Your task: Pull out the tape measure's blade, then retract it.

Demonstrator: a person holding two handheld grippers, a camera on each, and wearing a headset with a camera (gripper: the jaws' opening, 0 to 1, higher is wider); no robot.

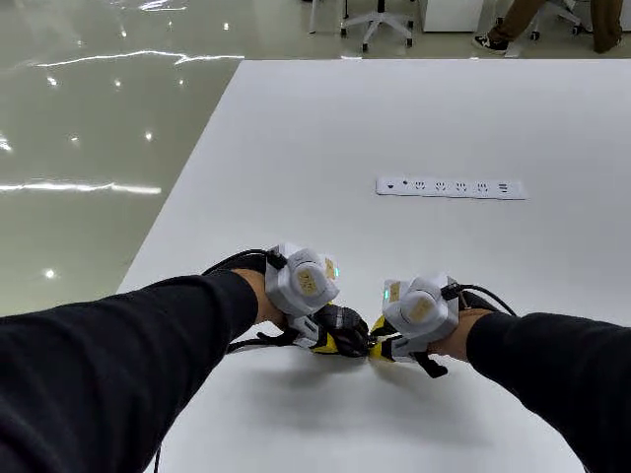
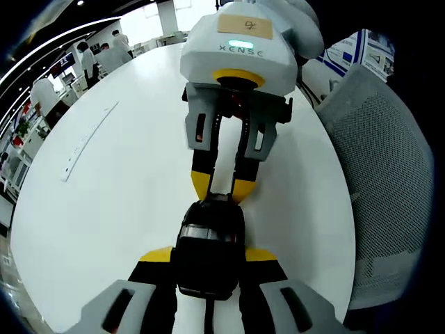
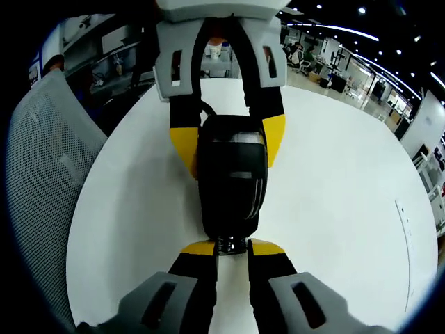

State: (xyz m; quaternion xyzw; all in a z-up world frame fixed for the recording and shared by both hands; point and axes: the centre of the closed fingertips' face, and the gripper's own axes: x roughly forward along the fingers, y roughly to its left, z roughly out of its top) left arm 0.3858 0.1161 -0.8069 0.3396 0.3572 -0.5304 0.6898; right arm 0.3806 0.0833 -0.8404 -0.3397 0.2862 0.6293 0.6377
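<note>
A black tape measure point(image 1: 347, 327) lies low over the white table point(image 1: 394, 118) near its front edge, between my two grippers. My left gripper point(image 2: 208, 255) is shut on the tape measure's body point(image 2: 210, 240), one yellow pad on each side. My right gripper point(image 3: 233, 249) faces it head on, and its yellow fingertips point(image 3: 199, 248) are closed on the small metal end of the blade point(image 3: 233, 243) at the case's mouth. No length of blade shows between case and tip. In the head view the left gripper point(image 1: 330, 341) and right gripper point(image 1: 381, 348) almost touch.
A white power strip point(image 1: 451, 187) lies flat further out on the table. The table's left edge point(image 1: 187, 168) drops to a glossy floor. A grey mesh chair point(image 2: 389, 174) stands close behind the front edge. People and office chairs are far off.
</note>
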